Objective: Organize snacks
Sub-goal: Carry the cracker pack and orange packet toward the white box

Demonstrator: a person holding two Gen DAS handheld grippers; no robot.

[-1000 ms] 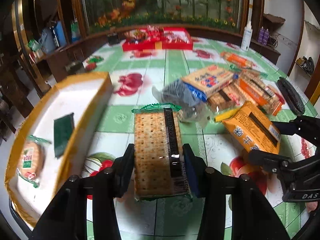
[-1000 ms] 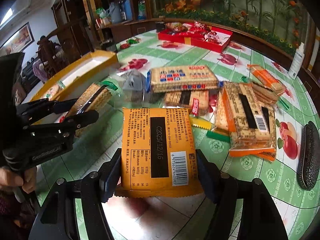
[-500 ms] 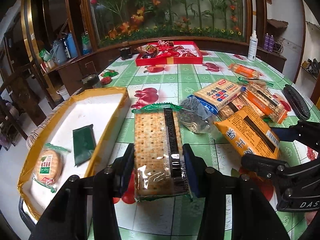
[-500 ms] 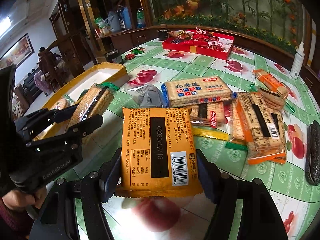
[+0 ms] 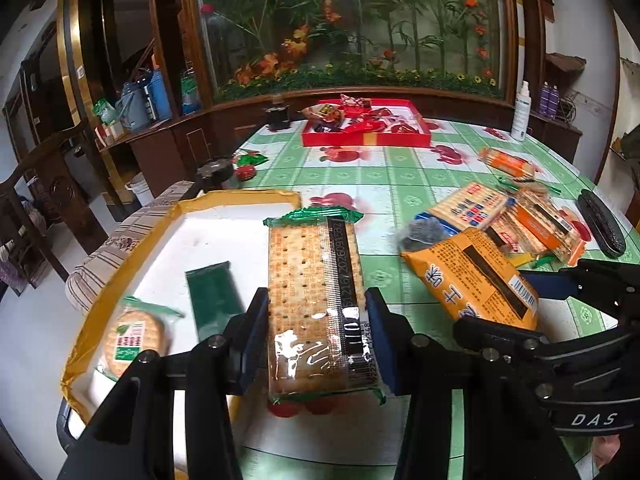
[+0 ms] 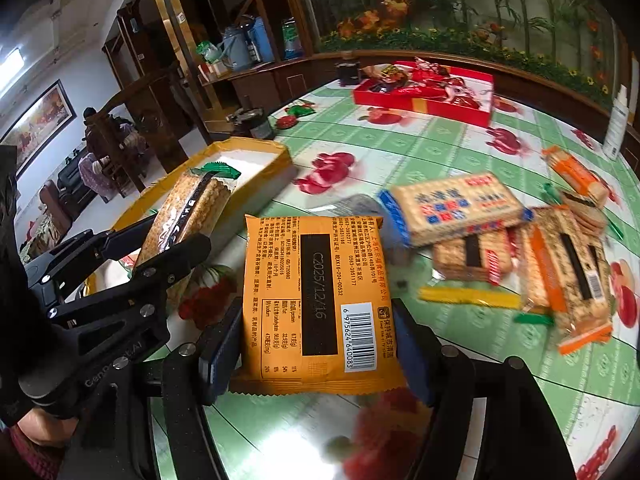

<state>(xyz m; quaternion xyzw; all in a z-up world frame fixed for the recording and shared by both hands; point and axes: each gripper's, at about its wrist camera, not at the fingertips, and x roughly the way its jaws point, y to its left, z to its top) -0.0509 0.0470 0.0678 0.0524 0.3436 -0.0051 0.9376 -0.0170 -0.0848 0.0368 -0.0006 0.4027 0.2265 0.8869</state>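
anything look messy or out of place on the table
Yes: the cracker packs at the table's right lie in a loose heap, overlapping at odd angles, and one orange pack lies apart. The yellow tray holds only two items.

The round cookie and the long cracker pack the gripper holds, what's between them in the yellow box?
A dark green packet lies flat between the round cookie and the cracker pack, seen in the left wrist view.

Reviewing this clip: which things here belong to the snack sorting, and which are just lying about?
Part of the job:
cracker pack in left gripper
orange packet in right gripper
yellow tray
loose biscuit packs

Lying about:
red box
white bottle
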